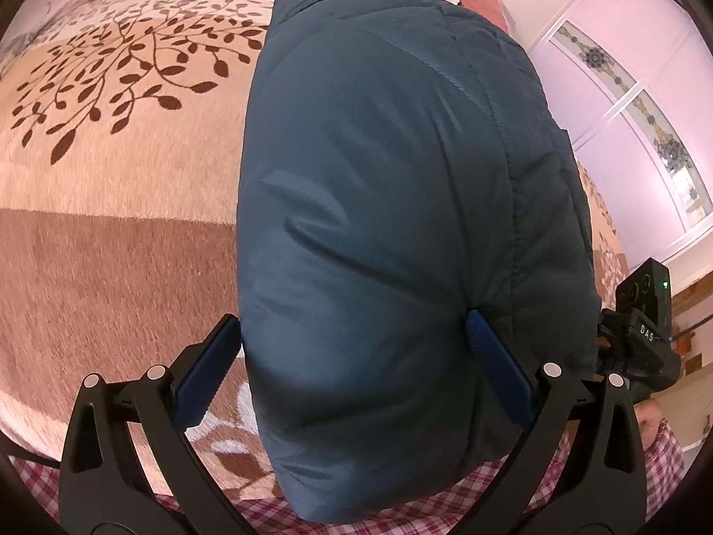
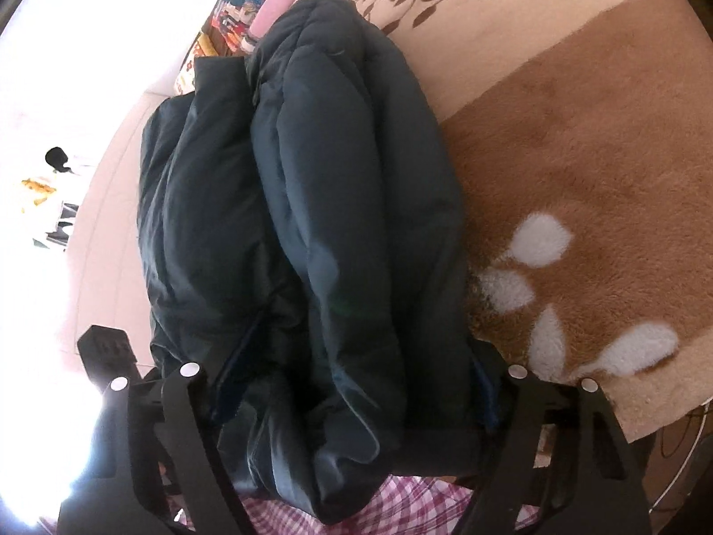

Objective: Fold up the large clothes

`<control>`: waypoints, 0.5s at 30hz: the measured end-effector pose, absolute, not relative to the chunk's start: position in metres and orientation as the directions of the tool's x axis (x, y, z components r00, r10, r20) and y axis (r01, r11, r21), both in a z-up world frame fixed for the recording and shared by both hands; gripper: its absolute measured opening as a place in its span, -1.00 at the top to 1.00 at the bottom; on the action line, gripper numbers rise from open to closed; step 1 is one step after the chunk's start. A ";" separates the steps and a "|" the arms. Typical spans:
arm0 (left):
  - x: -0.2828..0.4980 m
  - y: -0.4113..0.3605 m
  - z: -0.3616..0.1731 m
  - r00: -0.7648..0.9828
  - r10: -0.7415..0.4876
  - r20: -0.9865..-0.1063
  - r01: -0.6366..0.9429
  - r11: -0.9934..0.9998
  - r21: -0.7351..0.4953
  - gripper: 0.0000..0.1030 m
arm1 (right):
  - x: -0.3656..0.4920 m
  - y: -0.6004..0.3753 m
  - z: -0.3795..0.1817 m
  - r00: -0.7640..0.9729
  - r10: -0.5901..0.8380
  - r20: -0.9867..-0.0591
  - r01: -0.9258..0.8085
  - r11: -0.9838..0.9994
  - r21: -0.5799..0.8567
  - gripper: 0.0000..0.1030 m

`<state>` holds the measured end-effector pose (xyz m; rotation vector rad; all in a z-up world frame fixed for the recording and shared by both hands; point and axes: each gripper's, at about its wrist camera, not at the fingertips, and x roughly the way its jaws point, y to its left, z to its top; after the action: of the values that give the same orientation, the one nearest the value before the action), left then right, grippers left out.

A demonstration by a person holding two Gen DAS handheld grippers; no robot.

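I am judging the fold to be nearly finished: the dark teal puffer jacket (image 1: 392,223) is already doubled into a thick, narrow bundle, and what is left looks like setting it down squarely and flattening it.

Starting on the left, my left claw (image 1: 352,347) is spanning the near end of the bundle with its blue pads (image 1: 499,374) pressing into either side of the padding, so it is gripping the jacket. The bundle is stretching away over the leaf-patterned bed blanket (image 1: 111,223).

On the right, my right claw (image 2: 352,383) is likewise clamping the jacket's bunched end, where several puffy layers are stacking. The fabric is looking smooth, quilted, slightly glossy and springy.
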<state>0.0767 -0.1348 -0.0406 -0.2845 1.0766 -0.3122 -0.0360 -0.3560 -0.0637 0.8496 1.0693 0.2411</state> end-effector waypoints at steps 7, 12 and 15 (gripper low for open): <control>0.078 -0.132 -0.039 0.449 -0.387 -0.805 0.142 0.921 -0.363 -0.91 | -0.032 -0.351 -0.062 0.487 0.564 -0.667 0.223 0.658 0.719 -0.20; 0.073 -0.130 -0.031 0.475 -0.410 -0.779 0.211 0.912 -0.352 -0.58 | -0.027 -0.344 -0.053 0.492 0.567 -0.661 0.157 0.689 0.708 0.15; 0.070 -0.127 -0.022 0.511 -0.398 -0.762 0.246 0.917 -0.314 -0.36 | -0.023 -0.337 -0.044 0.509 0.546 -0.665 0.107 0.727 0.679 0.28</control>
<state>0.0698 -0.1272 -0.0217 -0.1739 0.9603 -0.3899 -0.0227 -0.3365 -0.0441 0.7365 1.0213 0.2958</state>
